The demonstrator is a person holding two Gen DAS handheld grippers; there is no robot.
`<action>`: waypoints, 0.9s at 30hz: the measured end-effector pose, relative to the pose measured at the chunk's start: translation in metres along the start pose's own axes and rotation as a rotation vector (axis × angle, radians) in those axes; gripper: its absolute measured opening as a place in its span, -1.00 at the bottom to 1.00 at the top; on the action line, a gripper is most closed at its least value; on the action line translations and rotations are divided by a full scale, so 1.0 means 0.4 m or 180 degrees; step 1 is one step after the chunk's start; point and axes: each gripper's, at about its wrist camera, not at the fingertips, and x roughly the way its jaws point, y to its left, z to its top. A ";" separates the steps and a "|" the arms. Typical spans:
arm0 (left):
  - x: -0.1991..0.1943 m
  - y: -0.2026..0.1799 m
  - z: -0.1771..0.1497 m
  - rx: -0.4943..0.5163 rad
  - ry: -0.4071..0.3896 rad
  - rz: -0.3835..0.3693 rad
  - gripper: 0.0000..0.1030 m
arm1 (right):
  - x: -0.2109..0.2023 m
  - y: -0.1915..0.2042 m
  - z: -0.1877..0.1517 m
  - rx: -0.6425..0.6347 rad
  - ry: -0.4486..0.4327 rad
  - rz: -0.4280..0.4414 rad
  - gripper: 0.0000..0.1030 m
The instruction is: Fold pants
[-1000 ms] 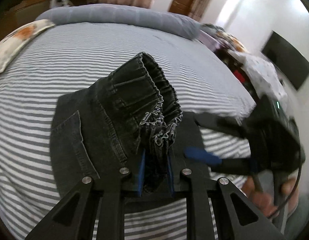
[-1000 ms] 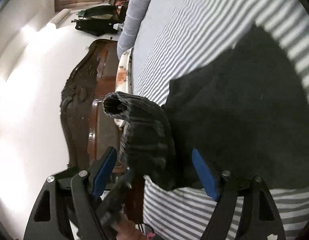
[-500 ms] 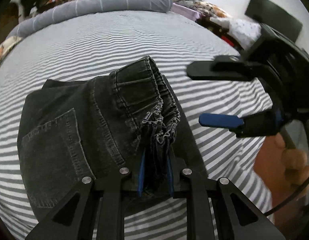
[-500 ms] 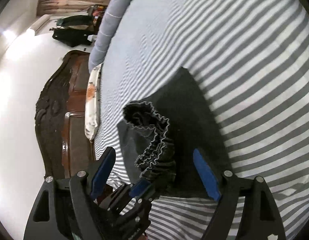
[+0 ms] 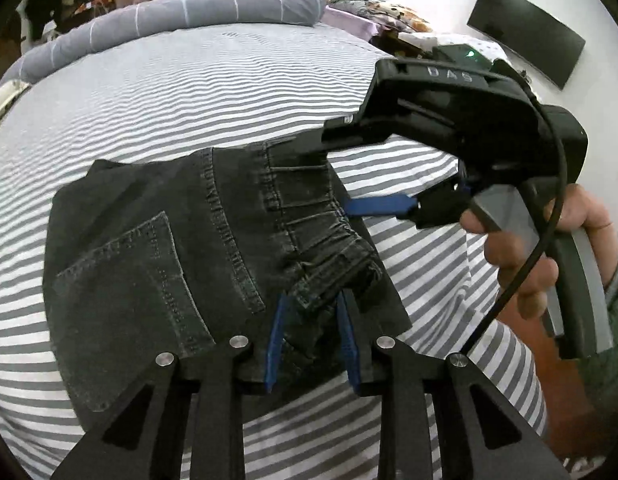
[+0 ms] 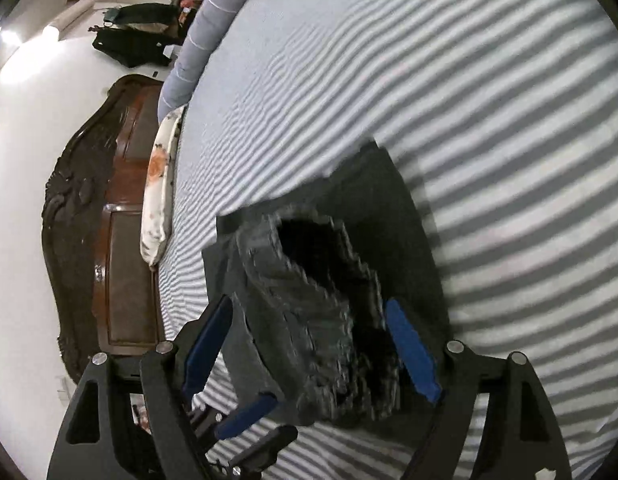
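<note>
Since the earlier frames the waistband has dropped flatter onto the folded black pants (image 5: 181, 248) on the striped bed (image 5: 189, 92), the left gripper (image 5: 313, 320) pinching it, the right gripper (image 6: 309, 340) spread wide around it.

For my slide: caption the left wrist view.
Left gripper pinches the black jeans waistband on a striped bed; right gripper open.

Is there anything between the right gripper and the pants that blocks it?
Nothing visible does. The open right gripper already has the bunched waistband of the pants between its fingers; the left gripper holds the same waistband.
</note>
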 end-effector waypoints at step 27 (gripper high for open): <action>0.084 -0.080 -0.019 0.0409 0.0289 -0.0596 -0.94 | 0.020 0.024 0.077 -0.0482 0.0143 -0.0455 0.00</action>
